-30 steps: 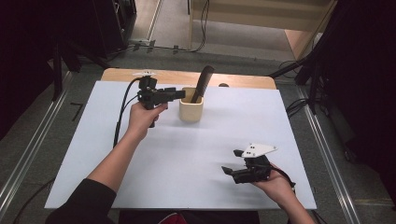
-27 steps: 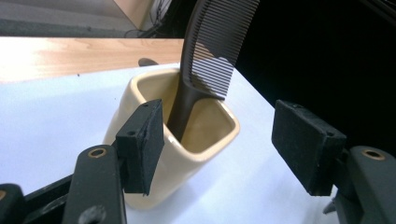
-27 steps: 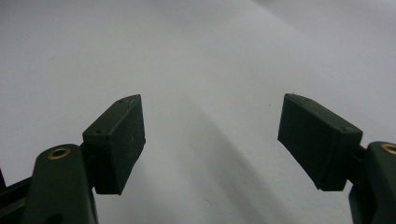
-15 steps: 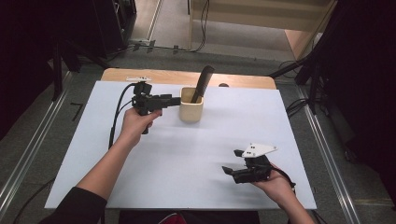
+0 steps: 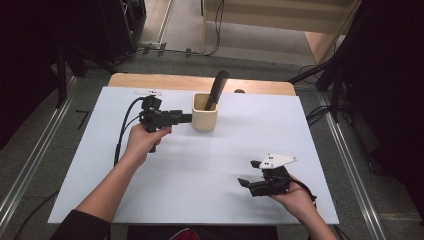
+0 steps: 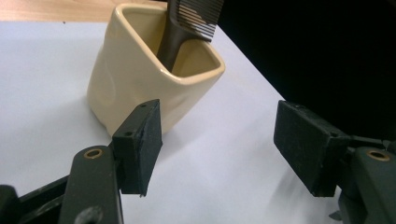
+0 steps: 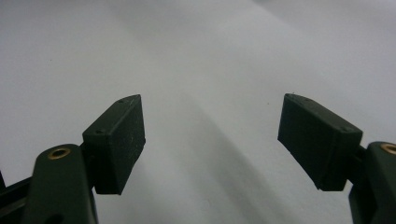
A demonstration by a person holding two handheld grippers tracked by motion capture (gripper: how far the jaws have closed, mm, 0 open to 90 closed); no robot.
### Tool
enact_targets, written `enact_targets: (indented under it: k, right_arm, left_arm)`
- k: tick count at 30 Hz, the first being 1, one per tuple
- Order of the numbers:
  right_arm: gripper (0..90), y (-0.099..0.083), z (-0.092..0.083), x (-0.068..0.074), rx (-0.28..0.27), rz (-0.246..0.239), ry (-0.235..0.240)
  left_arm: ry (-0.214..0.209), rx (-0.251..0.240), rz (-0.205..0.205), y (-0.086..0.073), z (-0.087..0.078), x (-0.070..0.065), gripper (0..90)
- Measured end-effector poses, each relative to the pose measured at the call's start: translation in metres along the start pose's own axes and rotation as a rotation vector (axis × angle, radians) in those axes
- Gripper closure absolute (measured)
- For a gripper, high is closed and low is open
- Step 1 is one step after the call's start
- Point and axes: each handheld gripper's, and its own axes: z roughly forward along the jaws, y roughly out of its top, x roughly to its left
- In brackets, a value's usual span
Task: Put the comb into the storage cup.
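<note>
White tabletop (image 5: 200, 165) fills the middle of the high view, and on it, at upper centre, stands a cream ceramic cup (image 5: 205, 112) holding a dark comb (image 5: 218, 88) that leans toward the upper right. We see the left gripper (image 5: 186, 118) just left of the cup, jaws spread and just now opening wider, nothing between them; in the left gripper view the cup (image 6: 149, 77) sits upper left, off the jaw axis and just beyond the near pad, with the comb (image 6: 191, 23) at top centre. The right gripper (image 5: 247, 183) rests at lower right, well apart, jaws spread over bare tabletop (image 7: 196, 70). We judge that the step is a release or approach at the cup: we should keep the jaws wide and move level, lest a pad nudge and tip it.
</note>
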Motion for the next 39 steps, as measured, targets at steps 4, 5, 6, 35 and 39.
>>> enact_targets:
  k: [4, 5, 6, 35, 39]
  right_arm:
    - [21.2, 0.000, 0.000, 0.000, 0.000, 0.006, -0.001]
    - [21.2, 0.000, 0.000, -0.001, 0.000, 0.007, -0.001]
    - [21.2, 0.000, 0.000, 0.000, 0.001, 0.010, 0.000]
    - [21.2, -0.001, 0.000, -0.003, -0.001, 0.037, 0.012]
    - [21.2, -0.001, 0.000, -0.004, 0.002, 0.040, 0.012]
  left_arm:
    - [0.002, 0.020, 0.002, -0.005, -0.001, -0.001, 34.0]
    - [0.009, 0.026, 0.009, -0.007, -0.001, -0.002, 34.0]
    - [0.007, 0.033, 0.007, -0.008, -0.002, -0.002, 34.0]
    - [-0.008, 0.134, 0.109, -0.054, -0.017, -0.018, 33.8]
    - [-0.008, 0.160, 0.134, -0.059, -0.018, -0.021, 31.9]
